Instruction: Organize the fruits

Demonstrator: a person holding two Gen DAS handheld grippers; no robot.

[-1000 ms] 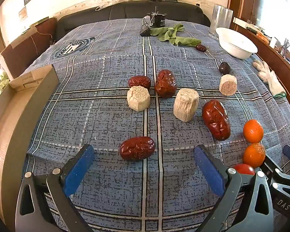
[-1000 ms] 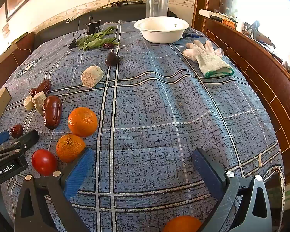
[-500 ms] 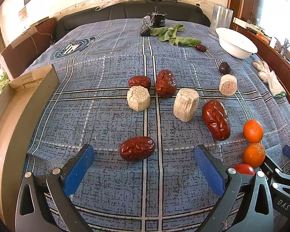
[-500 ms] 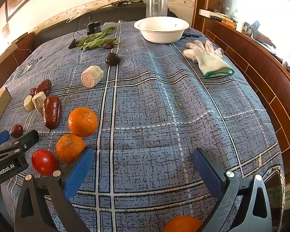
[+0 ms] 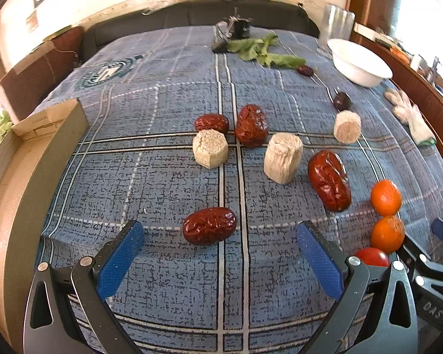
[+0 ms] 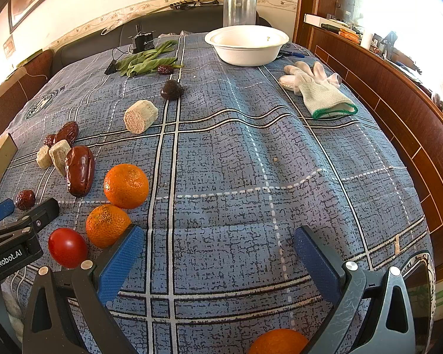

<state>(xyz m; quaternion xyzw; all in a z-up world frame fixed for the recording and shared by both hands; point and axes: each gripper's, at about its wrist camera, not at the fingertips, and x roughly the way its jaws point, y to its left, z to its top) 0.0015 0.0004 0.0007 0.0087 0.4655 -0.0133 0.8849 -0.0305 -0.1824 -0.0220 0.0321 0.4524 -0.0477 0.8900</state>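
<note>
Left wrist view: the left gripper (image 5: 218,249) hangs low over a blue plaid tablecloth (image 5: 168,183), its blue fingers spread wide and holding nothing. A wrinkled red date (image 5: 209,225) lies just ahead between them, likely the next pick. More dates and pale cut chunks sit beyond. Right wrist view: the right gripper (image 6: 215,250) is likewise spread and empty above bare cloth. Two oranges (image 6: 126,185) and a tomato (image 6: 67,247) lie to its left; a white bowl (image 6: 246,45), probably the destination, stands far off.

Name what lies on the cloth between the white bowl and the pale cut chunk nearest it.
In the right wrist view, one dark round fruit lies between the white bowl and the pale chunk; otherwise bare cloth.
</note>
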